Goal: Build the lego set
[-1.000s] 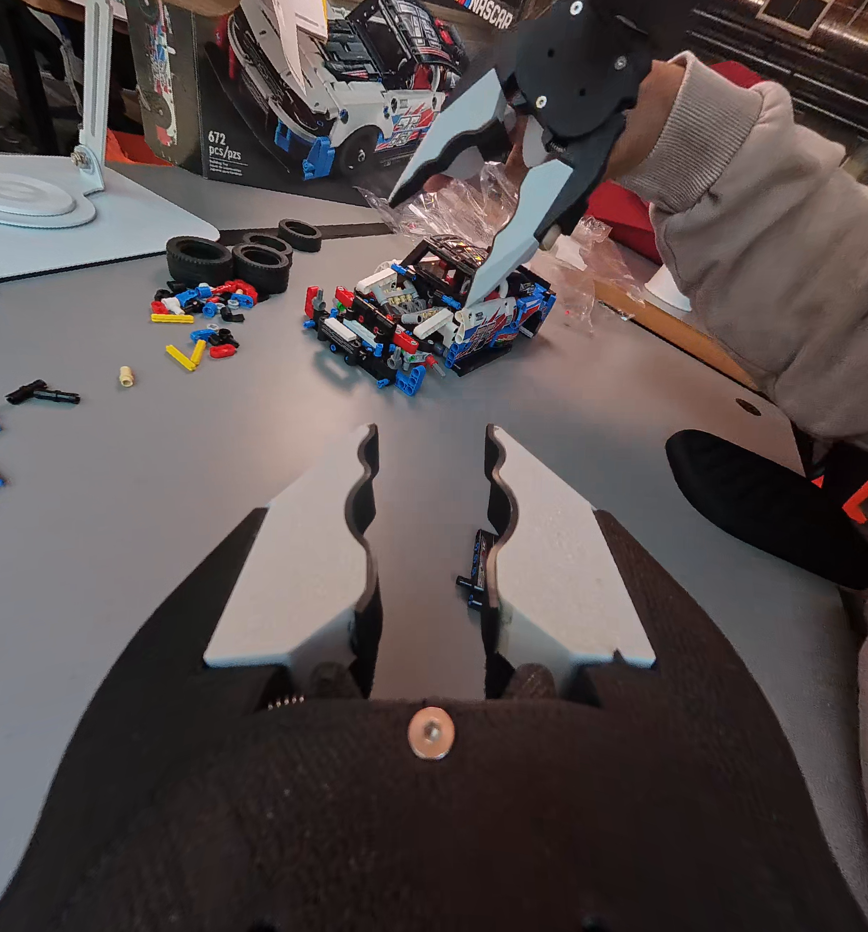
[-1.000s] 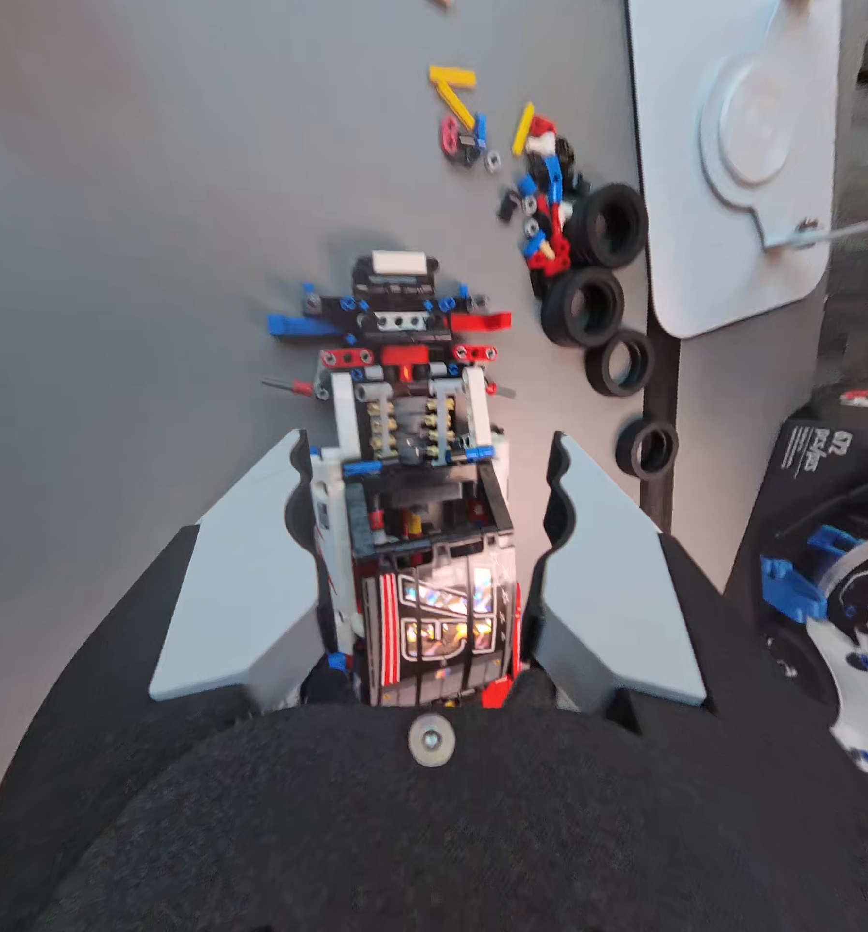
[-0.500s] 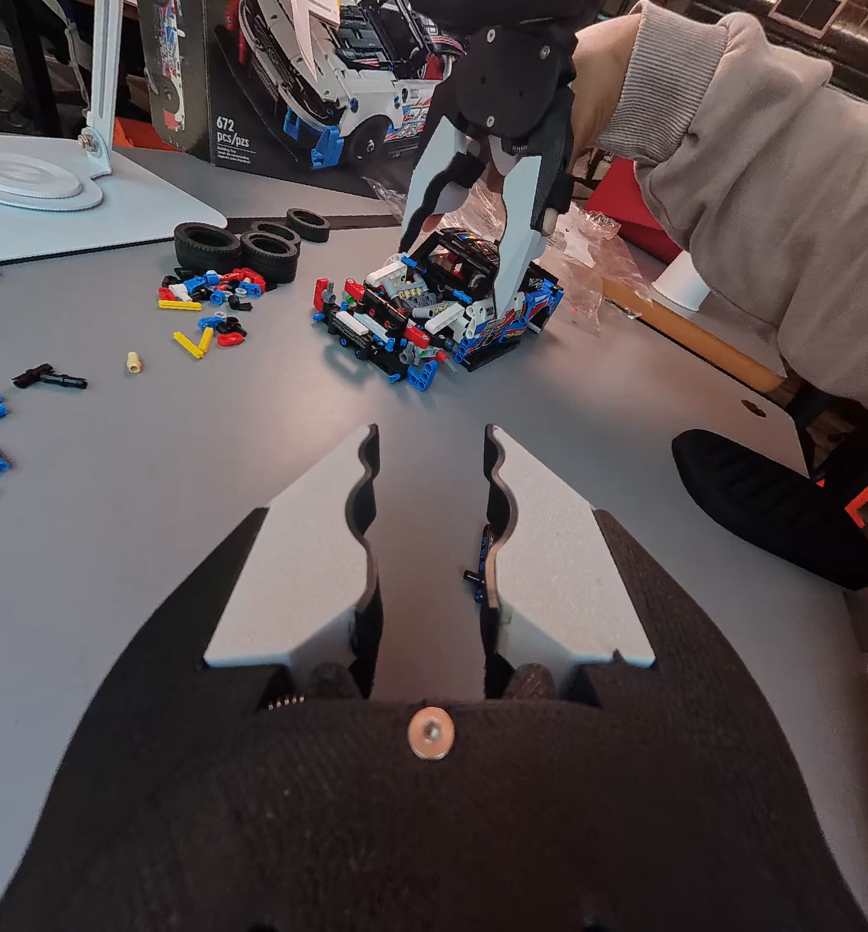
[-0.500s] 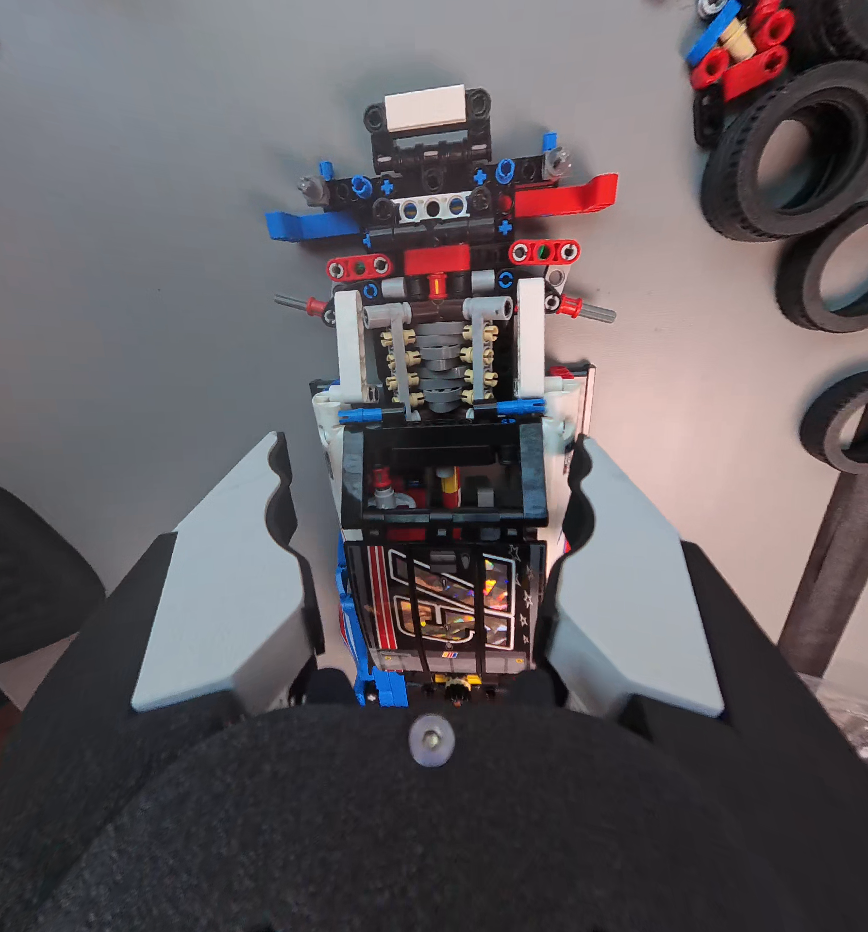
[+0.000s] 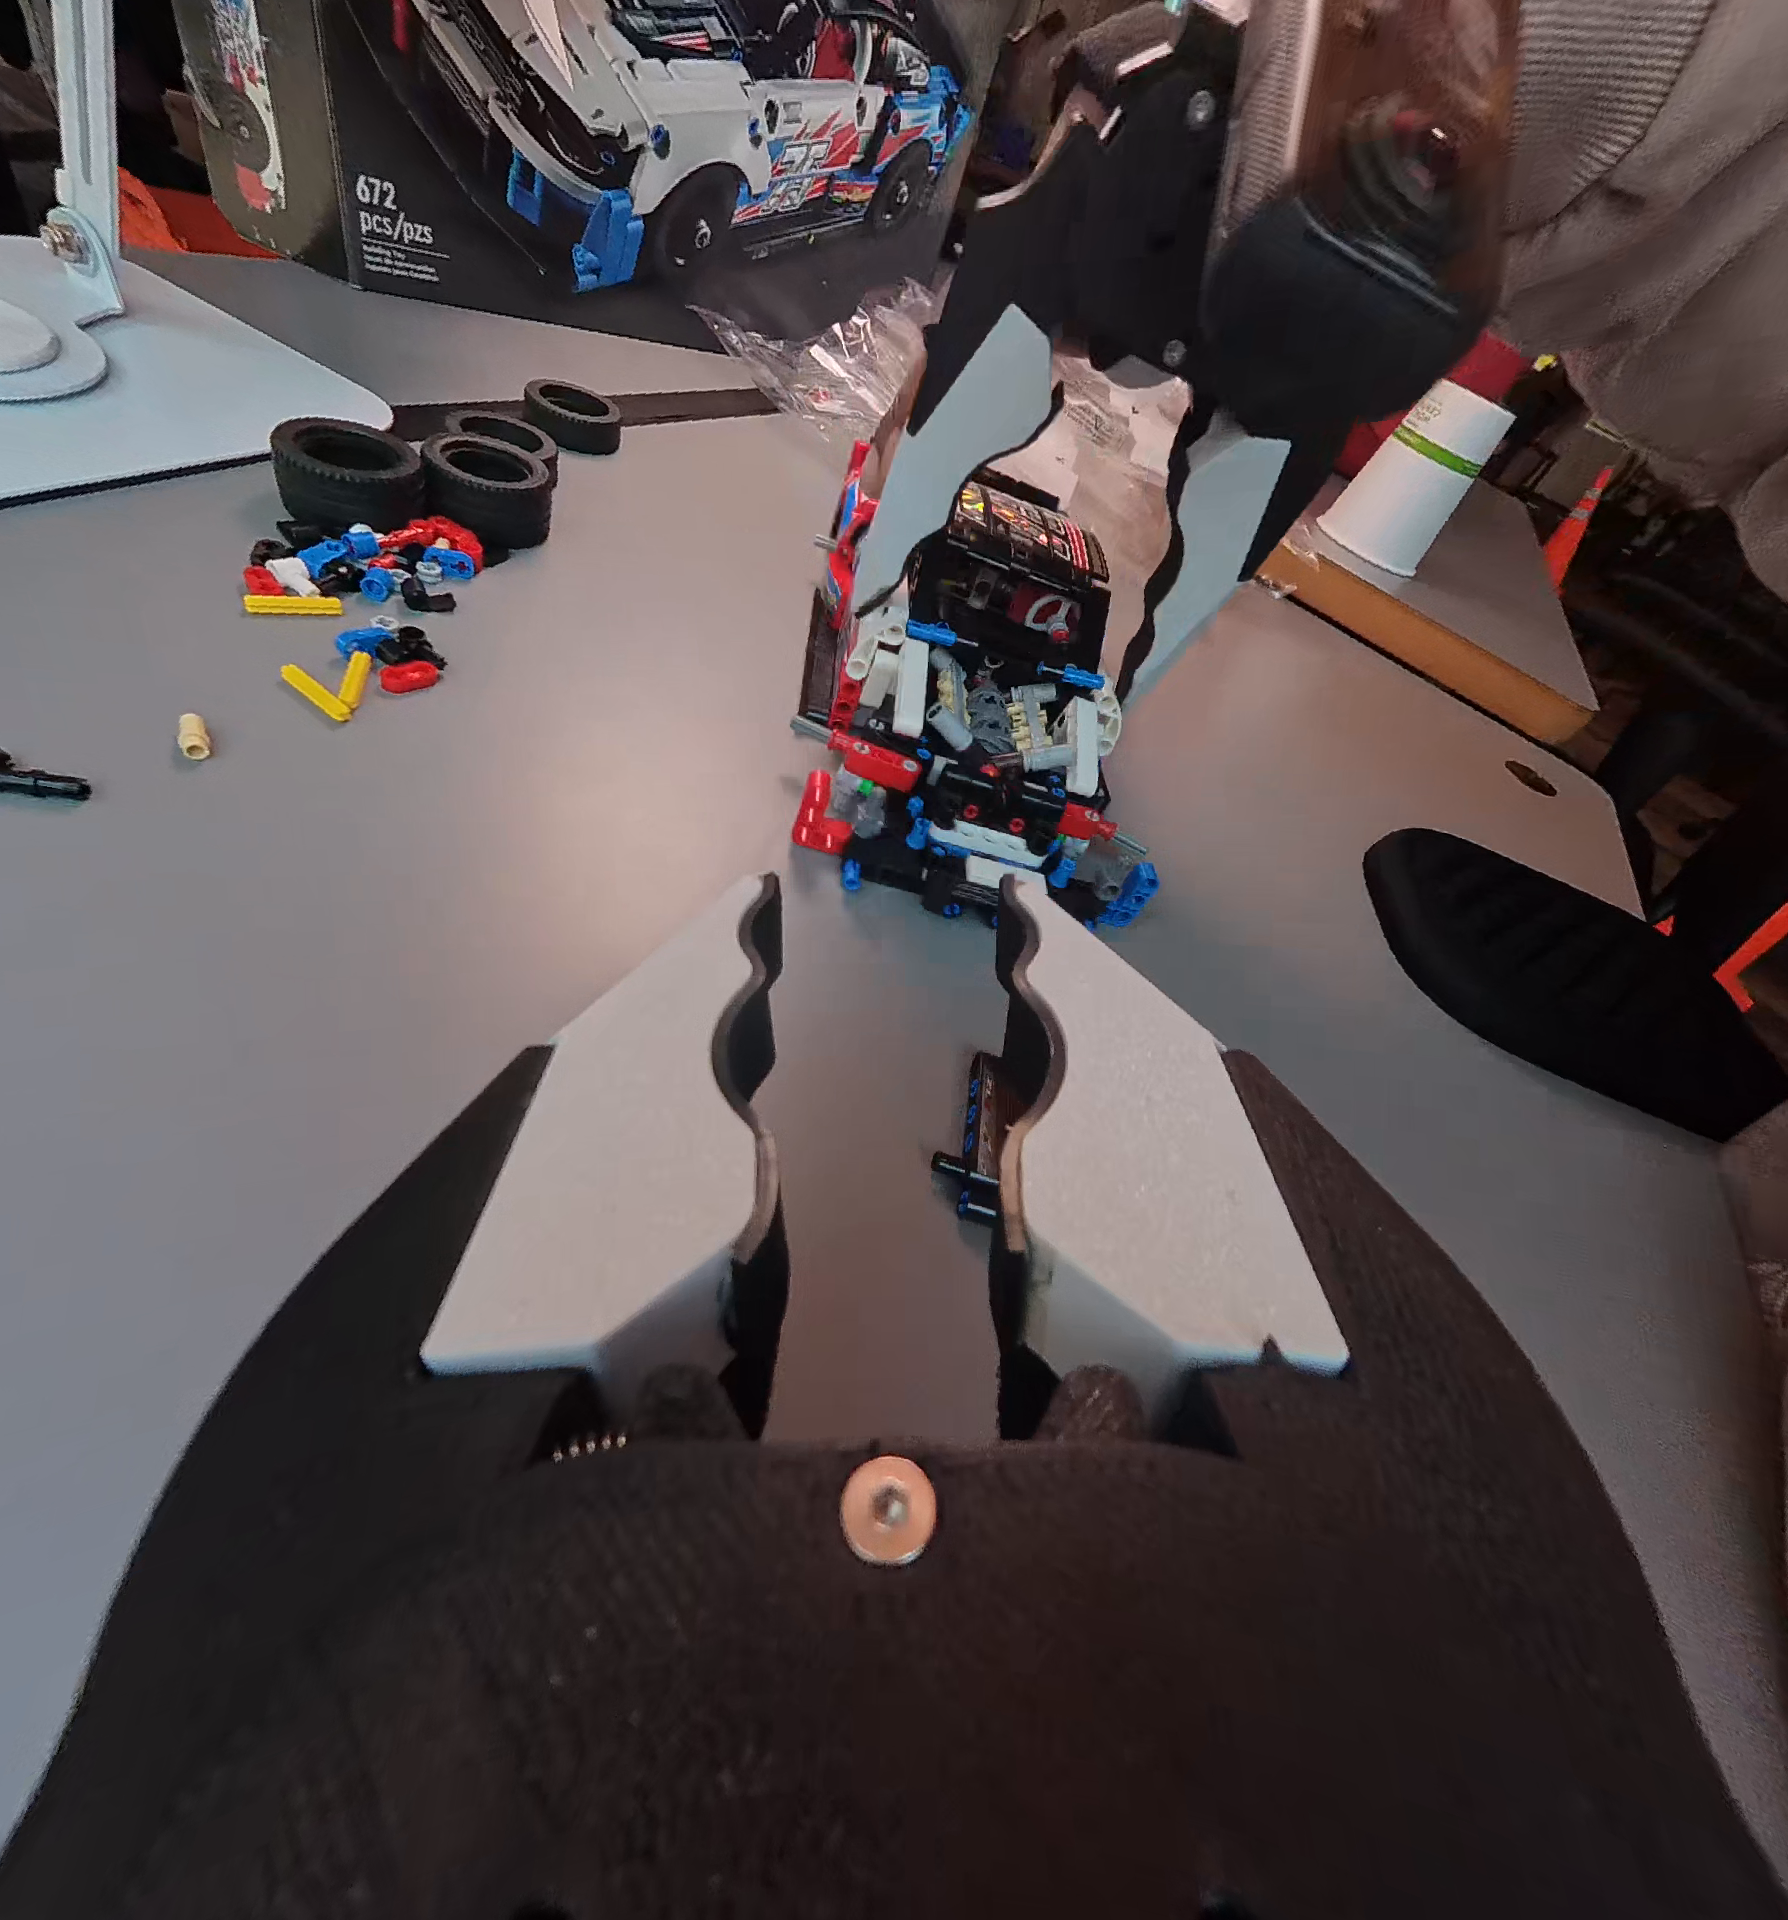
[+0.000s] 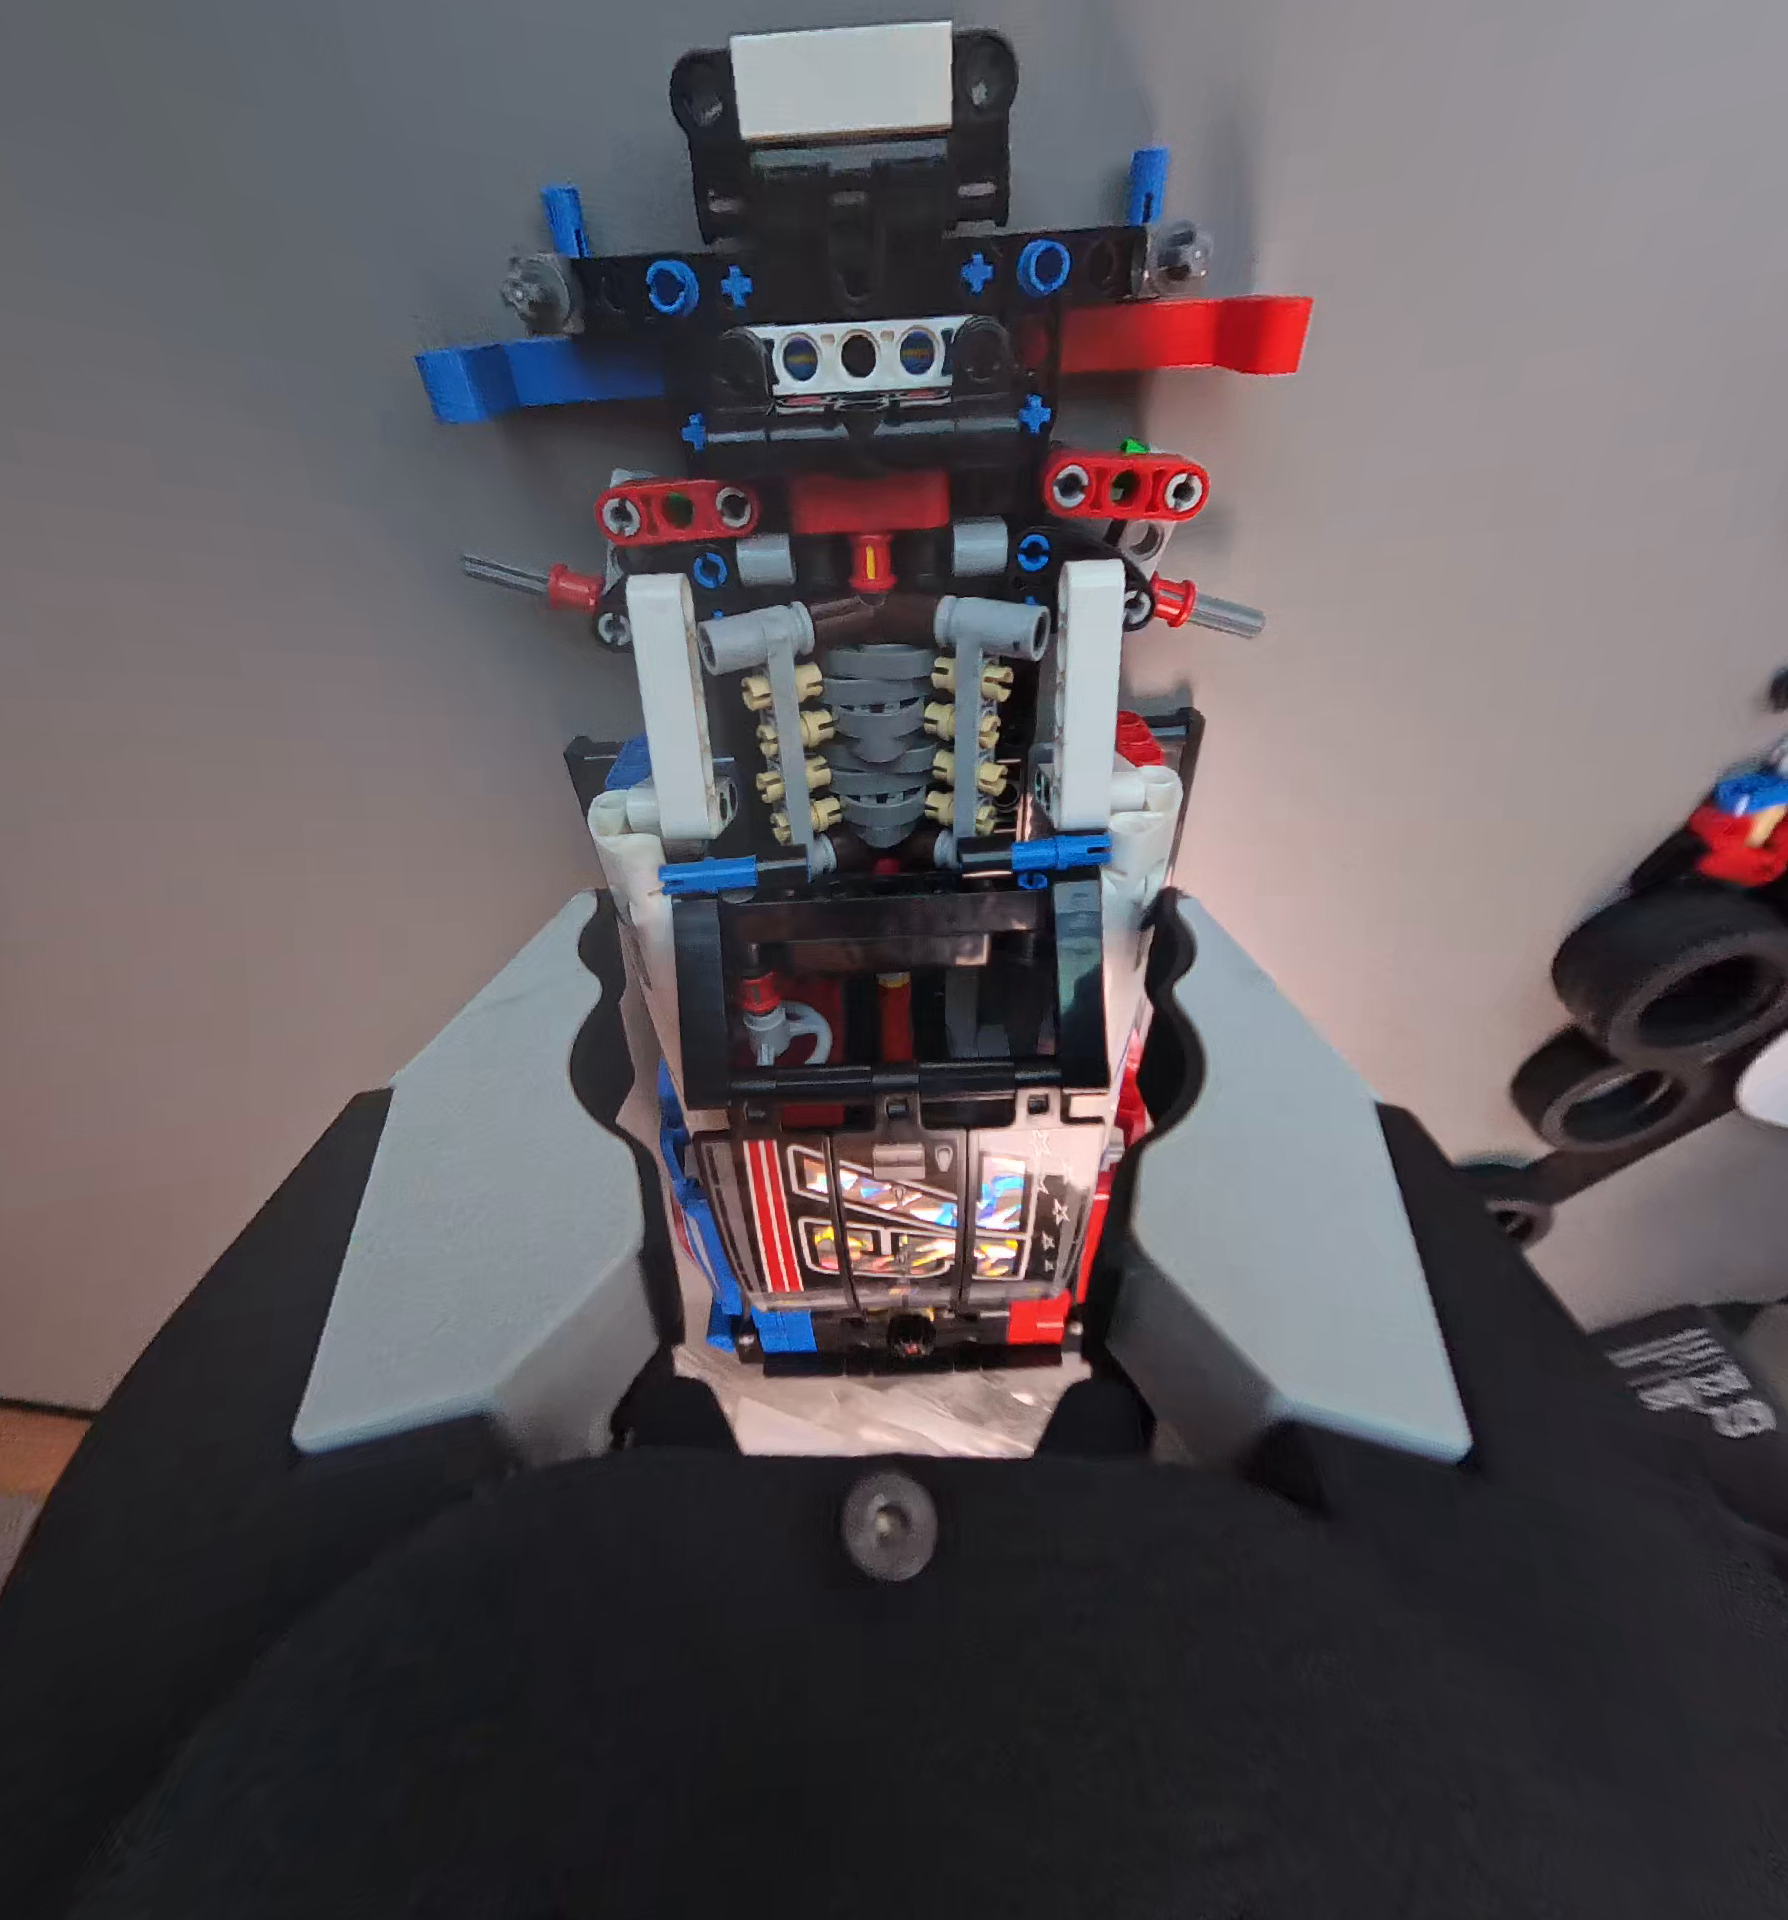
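Car [image 6: 885, 790], part-built, stood on the grey table [image 5: 578, 810], nose toward 6 o'clock in the left wrist view. Right gripper [image 6: 885, 1049] straddled its cabin, fingers [image 6: 495, 1164] wide apart and close against both flanks; whether they touched could not be told. Left gripper [image 5: 885, 1049] hung low at 6 o'clock of the car, partly open, a small black piece [image 5: 978, 1132] against its right finger. Tyres [image 5: 422, 478] and loose parts [image 5: 360, 592] lay at 10 o'clock, the box [image 5: 578, 145] beyond.
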The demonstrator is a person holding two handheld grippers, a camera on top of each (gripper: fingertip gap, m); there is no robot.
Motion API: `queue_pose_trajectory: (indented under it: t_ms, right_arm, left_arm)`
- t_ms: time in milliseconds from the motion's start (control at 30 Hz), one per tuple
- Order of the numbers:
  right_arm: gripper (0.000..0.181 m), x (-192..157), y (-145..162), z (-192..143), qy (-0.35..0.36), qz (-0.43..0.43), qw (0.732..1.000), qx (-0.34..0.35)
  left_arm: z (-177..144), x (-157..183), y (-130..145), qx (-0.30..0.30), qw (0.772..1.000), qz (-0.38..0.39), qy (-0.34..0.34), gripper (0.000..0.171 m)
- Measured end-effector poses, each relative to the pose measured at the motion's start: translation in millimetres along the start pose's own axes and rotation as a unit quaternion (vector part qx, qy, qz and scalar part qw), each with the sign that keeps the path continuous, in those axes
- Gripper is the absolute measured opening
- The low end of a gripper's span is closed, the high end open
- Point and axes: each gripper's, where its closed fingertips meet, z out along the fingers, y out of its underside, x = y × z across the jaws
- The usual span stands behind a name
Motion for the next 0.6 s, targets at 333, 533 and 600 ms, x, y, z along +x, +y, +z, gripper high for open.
queue_pose_trajectory:
  t_ms: [333,533,600]
  right_arm:
    - [0.100,-14.6,-57.1,-52.4,0.104,0.001,0.992,0.077]
    - [0.104,-5.6,28.9,-64.1,0.025,0.511,0.819,0.259]
    - [0.108,-10.0,53.3,-47.2,0.006,0.585,0.757,0.290]
  left_arm:
    - [4.8,22.1,14.7,-0.054,0.997,0.041,0.034,0.041]
    - [7.3,27.7,18.3,-0.070,0.995,0.069,0.033,0.042]
    - [9.2,30.2,23.6,-0.087,0.992,0.080,0.035,0.044]
